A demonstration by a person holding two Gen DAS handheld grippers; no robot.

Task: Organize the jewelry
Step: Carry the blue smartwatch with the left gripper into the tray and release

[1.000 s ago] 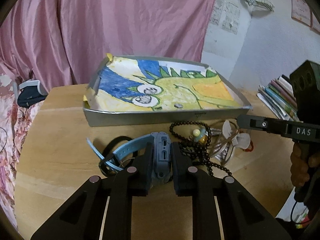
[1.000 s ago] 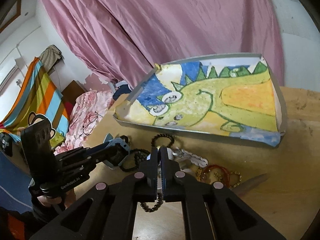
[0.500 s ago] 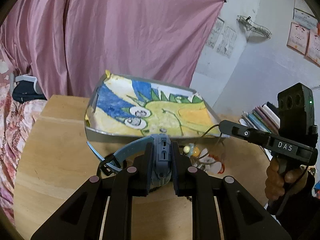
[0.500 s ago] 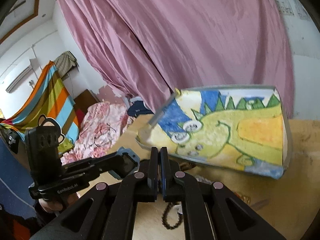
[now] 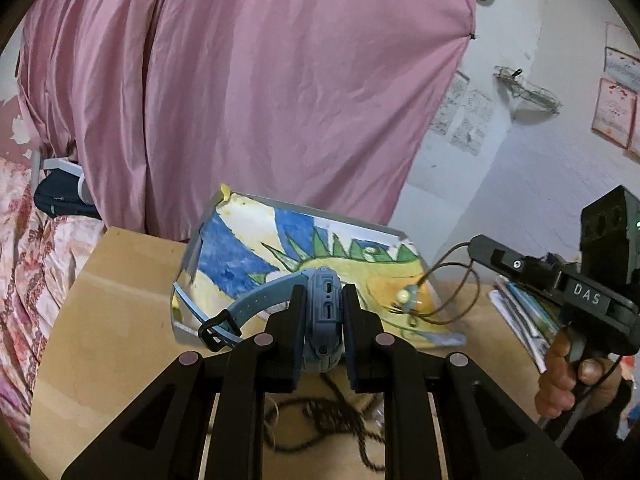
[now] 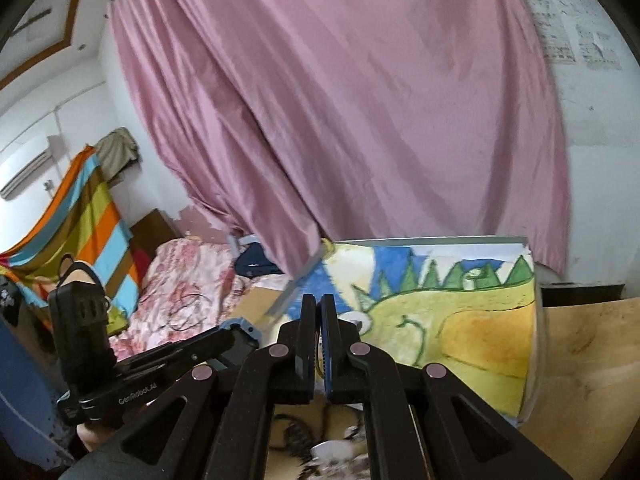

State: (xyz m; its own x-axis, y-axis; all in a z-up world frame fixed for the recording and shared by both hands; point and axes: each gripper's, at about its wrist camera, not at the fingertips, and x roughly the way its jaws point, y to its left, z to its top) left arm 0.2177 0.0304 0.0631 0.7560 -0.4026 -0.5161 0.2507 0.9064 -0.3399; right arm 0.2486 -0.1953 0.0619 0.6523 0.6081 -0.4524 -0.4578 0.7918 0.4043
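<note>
My left gripper (image 5: 322, 292) is shut on a blue watch (image 5: 323, 320), held on edge above the wooden table (image 5: 112, 320) with its strap (image 5: 248, 310) trailing left. The right gripper (image 5: 478, 245) is shut on a thin brown cord necklace (image 5: 460, 292), whose pale pendant (image 5: 408, 294) dangles over the tray's near right corner. The grey tray (image 5: 188, 258), lined with a dinosaur drawing, lies just beyond both grippers. In the right wrist view the right gripper (image 6: 319, 304) has its fingers nearly touching, and the left gripper (image 6: 228, 338) holds the watch (image 6: 242, 326) at the left.
Dark beads and other jewelry (image 5: 332, 420) lie on the table under the grippers, blurred in the right wrist view (image 6: 324, 448). Books (image 5: 520, 312) are stacked at the table's right. A hand (image 5: 560, 376) holds the right gripper's handle. A pink curtain (image 5: 260, 100) hangs behind the tray; a floral bed (image 5: 24, 264) is at the left.
Both grippers have risen from the table. The watch came up off the wood in the left one, and the cord necklace was pulled out of the pile by the right one.
</note>
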